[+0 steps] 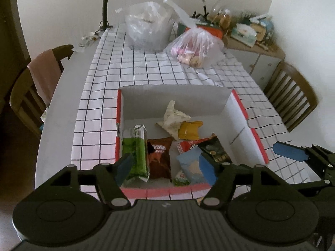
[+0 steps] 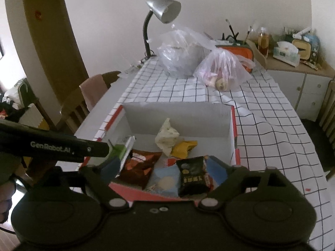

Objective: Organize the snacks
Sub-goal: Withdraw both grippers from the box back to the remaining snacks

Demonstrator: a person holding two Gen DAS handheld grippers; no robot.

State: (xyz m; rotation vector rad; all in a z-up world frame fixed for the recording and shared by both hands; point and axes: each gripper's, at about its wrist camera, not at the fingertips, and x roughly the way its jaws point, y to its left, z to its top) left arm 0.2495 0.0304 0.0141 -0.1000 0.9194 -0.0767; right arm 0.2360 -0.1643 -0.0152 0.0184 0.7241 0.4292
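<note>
A white box with red edges [image 1: 240, 125] [image 2: 233, 131] sits on the checked tablecloth and holds several snack packets: a green one [image 1: 135, 152] standing at the left wall, a brown one [image 1: 159, 159], a light blue one [image 1: 191, 165], a black one [image 1: 215, 148], a yellow one [image 1: 188, 130] and a crumpled white one [image 1: 173, 119]. My left gripper [image 1: 165, 169] is open above the box's near edge, empty. My right gripper [image 2: 163, 171] is open above the same edge, empty. The same packets show in the right wrist view: brown [image 2: 140, 167], black [image 2: 193, 175].
Two clear plastic bags [image 1: 146, 27] [image 1: 194, 46] with goods stand at the table's far end by a desk lamp [image 1: 106, 10]. Wooden chairs stand at the left [image 1: 31, 96] and the right [image 1: 293, 96]. A cluttered cabinet [image 1: 251, 33] is at the back right.
</note>
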